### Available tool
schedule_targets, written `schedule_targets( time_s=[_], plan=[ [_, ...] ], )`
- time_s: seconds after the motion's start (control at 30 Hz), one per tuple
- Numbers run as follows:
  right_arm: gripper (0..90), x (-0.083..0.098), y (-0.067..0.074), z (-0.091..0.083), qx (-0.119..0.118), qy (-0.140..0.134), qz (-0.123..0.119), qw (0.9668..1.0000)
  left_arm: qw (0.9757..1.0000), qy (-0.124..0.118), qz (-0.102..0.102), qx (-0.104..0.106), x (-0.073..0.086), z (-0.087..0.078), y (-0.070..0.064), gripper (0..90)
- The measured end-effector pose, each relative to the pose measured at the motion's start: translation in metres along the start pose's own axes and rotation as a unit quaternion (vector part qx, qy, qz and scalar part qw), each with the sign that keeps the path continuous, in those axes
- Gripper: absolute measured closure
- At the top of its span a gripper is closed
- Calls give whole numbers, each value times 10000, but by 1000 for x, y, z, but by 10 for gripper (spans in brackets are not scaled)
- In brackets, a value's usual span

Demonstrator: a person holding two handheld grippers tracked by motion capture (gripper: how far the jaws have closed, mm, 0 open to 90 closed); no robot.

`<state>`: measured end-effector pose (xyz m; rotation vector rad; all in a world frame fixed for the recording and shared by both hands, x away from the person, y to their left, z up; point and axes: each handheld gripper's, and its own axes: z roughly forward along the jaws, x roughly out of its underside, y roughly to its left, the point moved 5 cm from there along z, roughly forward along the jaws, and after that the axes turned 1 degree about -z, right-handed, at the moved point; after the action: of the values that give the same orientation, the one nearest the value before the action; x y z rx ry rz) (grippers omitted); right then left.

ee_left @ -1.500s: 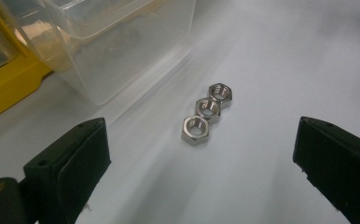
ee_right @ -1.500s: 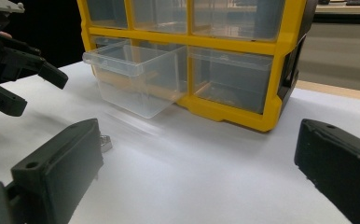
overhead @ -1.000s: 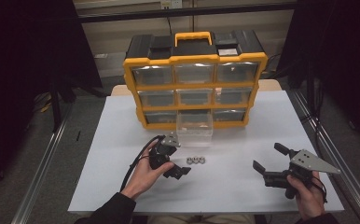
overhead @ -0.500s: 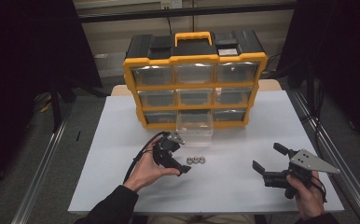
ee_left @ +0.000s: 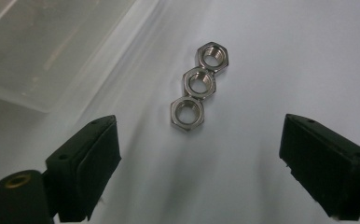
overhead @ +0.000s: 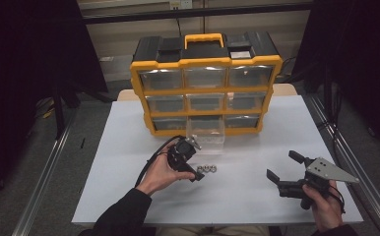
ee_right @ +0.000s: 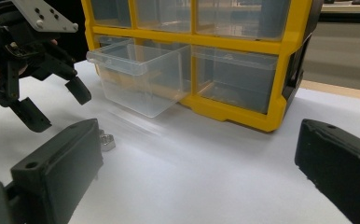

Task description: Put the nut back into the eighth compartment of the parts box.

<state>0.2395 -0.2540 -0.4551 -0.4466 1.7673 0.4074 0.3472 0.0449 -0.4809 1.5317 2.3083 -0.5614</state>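
Note:
Three steel hex nuts (ee_left: 198, 87) lie touching in a row on the white table (overhead: 129, 147); they also show in the high view (overhead: 206, 168). My left gripper (overhead: 193, 169) hovers close over them, pointing down. Its jaws have just been closing a little but still stand wide, and the nuts lie just ahead of the gap, untouched by the pads. From the right gripper view the left gripper (ee_right: 57, 105) hangs at the upper left, with one nut (ee_right: 107, 141) in sight below it. My right gripper (overhead: 282, 165) rests open at the front right, with nothing between its jaws.
A yellow and black drawer organiser (overhead: 205, 88) stands at the back of the table. One clear drawer (overhead: 206, 132) in its bottom row is pulled out just behind the nuts, also seen in the right gripper view (ee_right: 141, 79). Metal rails run along both sides of the table.
My left hand has shifted a little away from the front edge and to the right, toward the nuts and the open drawer. The right gripper has stayed put.

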Motion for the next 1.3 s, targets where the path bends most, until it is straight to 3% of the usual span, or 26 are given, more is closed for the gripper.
schedule_targets(
  time_s=[0.13, 0.17, 0.23, 0.27, 0.33, 0.5, 0.6, 0.63, 0.7, 0.77, 0.8, 0.93, 0.97, 1.0, 1.1, 1.23, 1.27, 1.3],
  plan=[
    [8, 0, 0, 0, -7, -3, -3, 10000, 9999, 57, -58, 59, -3, 1, 1, 155],
    [8, 0, 0, 0, -7, -3, -3, 10000, 9999, 144, 41, 63, -3, 0, 3, 155],
    [8, 0, 0, 0, -10, -12, 2, 10000, 9999, 143, -36, 76, -5, 0, 2, 176],
    [8, 0, 0, 0, -10, -12, 2, 10000, 9997, 231, 66, 85, -5, 0, 2, 176],
    [8, 0, 0, 1, -21, -9, -3, 10000, 9996, 274, -10, 107, -6, 2, 0, 197],
    [8, 0, 0, 0, -15, 0, -5, 10000, 9988, 454, 74, 139, -10, 3, 2, 257],
    [8, 0, 1, 0, -36, -3, -6, 10000, 9986, 489, 9, 208, -10, 6, -1, 277],
    [8, 0, 1, 0, -30, -2, -6, 10000, 9983, 530, 83, 207, -10, 6, -1, 297],
    [8, 0, 1, 0, -38, 2, -7, 10000, 9982, 556, -20, 216, -10, 8, -2, 320],
    [8, 0, 1, 0, -39, 1, -12, 10000, 9979, 621, 10, 182, -10, 9, -2, 345],
    [8, 0, 1, 0, -39, 1, -12, 10000, 9976, 635, 163, 199, -11, 9, -1, 345],
    [7, 0, 1, 0, -41, 6, -11, 10000, 9966, 771, 186, 238, -12, 11, -1, 396],
    [7, 0, 1, 0, -41, 6, -11, 10000, 9970, 729, 30, 247, -11, 14, -3, 396],
    [8, 0, 1, 0, -41, 4, -12, 10000, 9963, 810, 153, 228, -12, 13, -2, 402],
    [8, 0, 0, 0, -41, 2, -21, 10000, 9974, 698, 53, 153, -13, 17, -3, 449],
    [8, 0, 1, 0, -30, 8, -9, 10000, 9966, 803, 64, 153, -13, 21, -4, 520],
    [8, 0, 1, 0, -36, 10, -23, 10000, 9955, 926, 160, 85, -13, 21, 0, 538],
    [7, 0, 1, 0, -37, 11, -21, 10000, 9965, 828, 42, 94, -13, 23, -2, 544]
  ],
)
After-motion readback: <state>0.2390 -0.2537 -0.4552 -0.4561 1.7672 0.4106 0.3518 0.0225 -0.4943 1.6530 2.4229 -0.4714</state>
